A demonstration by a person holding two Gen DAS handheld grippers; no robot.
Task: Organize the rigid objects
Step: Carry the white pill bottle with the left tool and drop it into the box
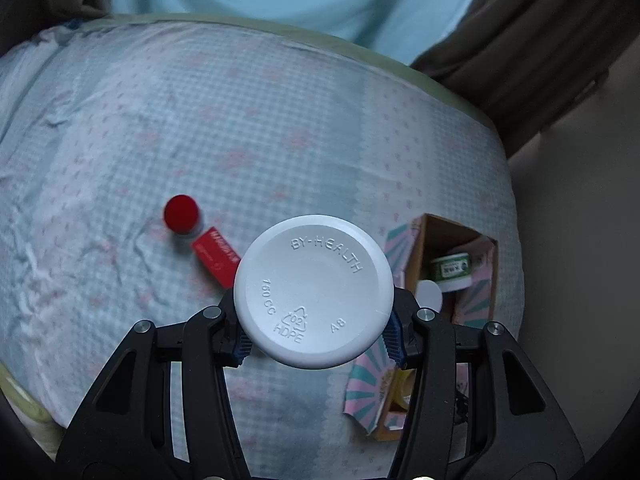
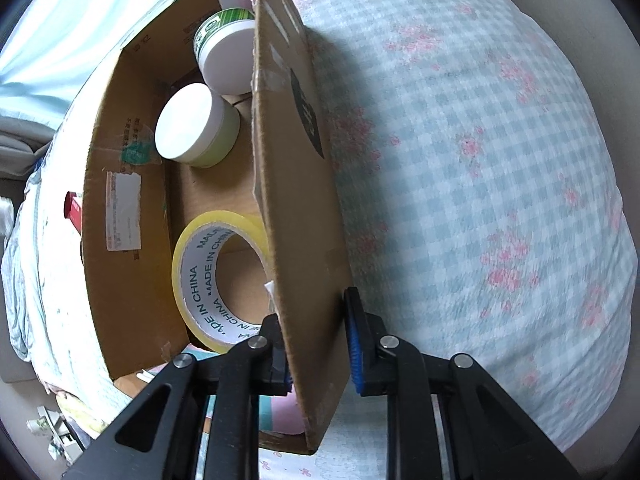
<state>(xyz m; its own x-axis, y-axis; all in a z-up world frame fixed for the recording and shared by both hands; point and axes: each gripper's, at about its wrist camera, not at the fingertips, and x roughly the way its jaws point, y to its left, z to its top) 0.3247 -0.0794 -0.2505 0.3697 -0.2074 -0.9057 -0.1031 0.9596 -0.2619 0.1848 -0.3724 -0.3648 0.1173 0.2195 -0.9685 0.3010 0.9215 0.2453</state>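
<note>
Bottle [image 1: 313, 296] is clamped base-outward in the left gripper [image 1: 316, 336], held above the bedspread [image 1: 200, 120] beside the cardboard box [image 2: 132, 128]. Box flap [image 2: 296, 200] is pinched by the right gripper [image 2: 320, 344]; it should be kept pulled aside so the bottle can be lowered upright into the free space near the tape roll [image 2: 200, 264]

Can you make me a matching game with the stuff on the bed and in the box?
Things:
1. white bottle
2. tape roll
3. red cap
4. box flap

Where:
A. pinched by the right tool
B. lying inside the cardboard box
C. held in the left tool
D. on the checked bedspread

Pairs: 1-C, 2-B, 3-D, 4-A
</note>
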